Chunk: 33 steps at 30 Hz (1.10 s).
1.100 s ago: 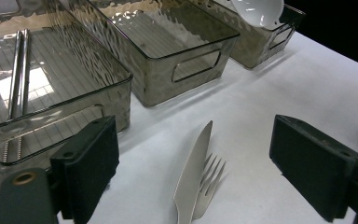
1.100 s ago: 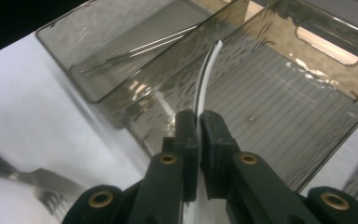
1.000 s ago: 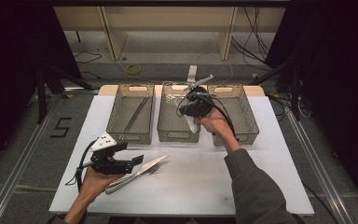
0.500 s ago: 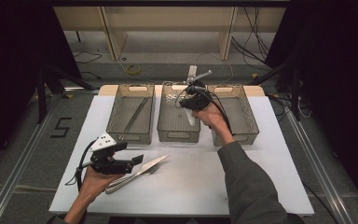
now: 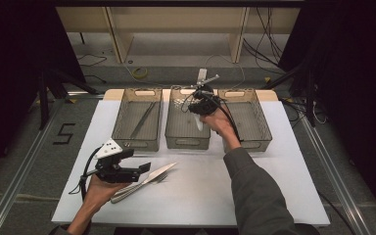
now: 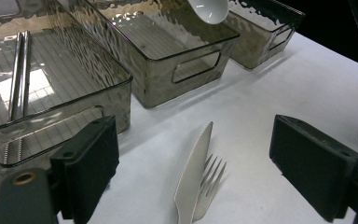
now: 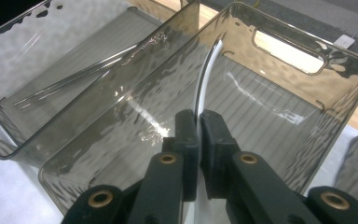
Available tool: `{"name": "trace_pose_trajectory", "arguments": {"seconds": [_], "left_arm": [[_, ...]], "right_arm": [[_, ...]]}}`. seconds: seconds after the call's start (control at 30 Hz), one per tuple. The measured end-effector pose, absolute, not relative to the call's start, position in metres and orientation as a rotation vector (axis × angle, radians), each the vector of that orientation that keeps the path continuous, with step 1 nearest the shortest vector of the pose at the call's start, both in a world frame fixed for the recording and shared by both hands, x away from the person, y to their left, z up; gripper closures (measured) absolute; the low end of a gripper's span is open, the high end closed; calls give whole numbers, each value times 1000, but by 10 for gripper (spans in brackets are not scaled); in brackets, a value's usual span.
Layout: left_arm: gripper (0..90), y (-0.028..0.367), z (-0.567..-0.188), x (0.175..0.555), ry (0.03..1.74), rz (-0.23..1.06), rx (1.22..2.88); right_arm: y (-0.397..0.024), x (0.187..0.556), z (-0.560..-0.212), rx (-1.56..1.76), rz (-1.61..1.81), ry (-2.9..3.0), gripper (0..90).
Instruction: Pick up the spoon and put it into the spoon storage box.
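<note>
Left bin (image 5: 138, 119): 1 of 3 smoky plastic bins in a row at the far side of the white table (image 5: 274, 186); a pair of metal chopsticks (image 5: 142, 119) already lies inside.

Left gripper (image 5: 144, 169): held low over the near table edge, jaws wide apart with nothing between them, aimed at the cutlery just ahead.

Knife (image 6: 193, 175) and fork (image 6: 209, 183): both white plastic, lying side by side and touching on the table; apparently the 2 pieces left to sort.

Middle bin (image 5: 186, 122): the target of the moment, floor bare where the right gripper view shows it.

Right gripper (image 7: 198, 122): jaws clamped on the handle of a white plastic spoon (image 7: 204, 77), held over the middle bin and not yet released.

Right bin (image 5: 248, 117): nothing seen inside.

Progress: roughly halfway by this judgement, with 1 item binned, 1 in mid-delivery, 2 waiting.
</note>
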<state>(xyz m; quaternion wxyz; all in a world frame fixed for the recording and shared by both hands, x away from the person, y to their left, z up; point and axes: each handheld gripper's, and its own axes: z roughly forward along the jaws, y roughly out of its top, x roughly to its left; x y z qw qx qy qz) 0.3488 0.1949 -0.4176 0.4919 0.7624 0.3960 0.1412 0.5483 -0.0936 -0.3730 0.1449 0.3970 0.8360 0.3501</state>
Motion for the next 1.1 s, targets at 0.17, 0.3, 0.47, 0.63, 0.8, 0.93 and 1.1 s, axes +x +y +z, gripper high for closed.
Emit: {"name": "trace_pose_trajectory", "arguments": {"seconds": [0.17, 0.3, 0.47, 0.63, 0.8, 0.93, 1.1], "left_arm": [[150, 195, -418, 349, 963, 341, 1849], [151, 195, -418, 349, 963, 341, 1849], [151, 195, -418, 349, 962, 342, 1851], [151, 194, -418, 349, 961, 339, 1852], [151, 194, -418, 349, 962, 337, 1853], [151, 194, -418, 349, 963, 335, 1851], [151, 194, -419, 349, 962, 333, 1854]], "right_arm": [[-90, 550, -378, 1154, 1006, 2404, 869], [-87, 551, -381, 1166, 998, 2405, 868], [-82, 551, -385, 1160, 1001, 2414, 868], [-79, 552, -390, 1167, 992, 2421, 866], [-75, 553, -394, 1173, 995, 2445, 827], [-73, 553, -394, 1166, 1010, 2455, 691], [-77, 550, -388, 1174, 1035, 2452, 600]]}}
